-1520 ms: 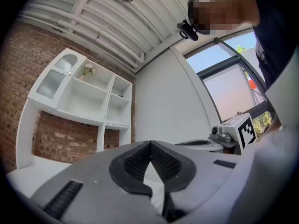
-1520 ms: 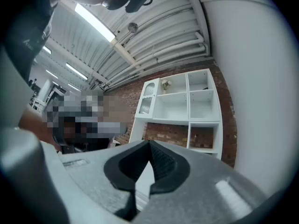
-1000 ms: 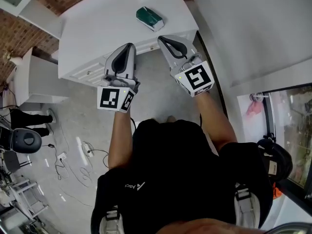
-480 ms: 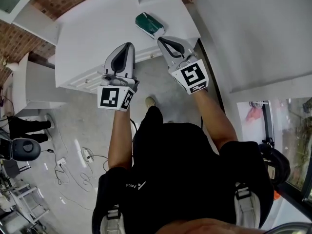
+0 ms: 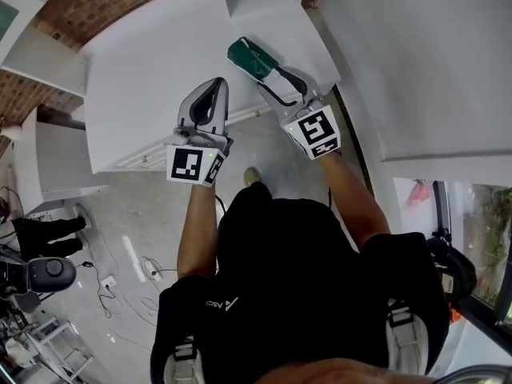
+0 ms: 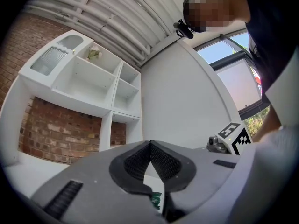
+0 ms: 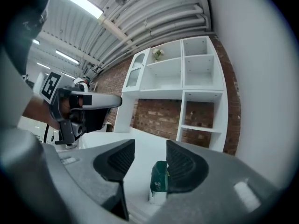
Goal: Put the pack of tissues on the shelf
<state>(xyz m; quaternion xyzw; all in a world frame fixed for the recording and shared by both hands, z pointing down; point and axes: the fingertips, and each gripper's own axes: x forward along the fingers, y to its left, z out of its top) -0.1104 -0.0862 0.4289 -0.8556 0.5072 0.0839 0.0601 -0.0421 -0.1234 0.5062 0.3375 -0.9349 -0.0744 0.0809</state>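
The pack of tissues (image 5: pixel 250 58), dark green with a white side, lies on the white counter (image 5: pixel 152 62) near its right end. My right gripper (image 5: pixel 274 80) reaches to the pack's near end. In the right gripper view its jaws are opening, and the pack (image 7: pixel 160 181) lies just ahead of them, beside the right-hand pad, with no pad pressing on it. My left gripper (image 5: pixel 214 88) hovers over the counter's front edge, left of the pack. Its jaws are shut and empty (image 6: pixel 150 146), with a sliver of the pack (image 6: pixel 155 200) showing below them.
A white shelf unit (image 7: pixel 187 73) with open compartments stands against a brick wall behind the counter; it also shows in the left gripper view (image 6: pixel 93 78). A white wall (image 5: pixel 416 46) runs along the right. Cables and gear (image 5: pixel 48 270) lie on the floor at left.
The person has stepped closer to the counter. My right gripper has moved forward to the pack and its jaws have parted. The left gripper came forward a little, still shut.
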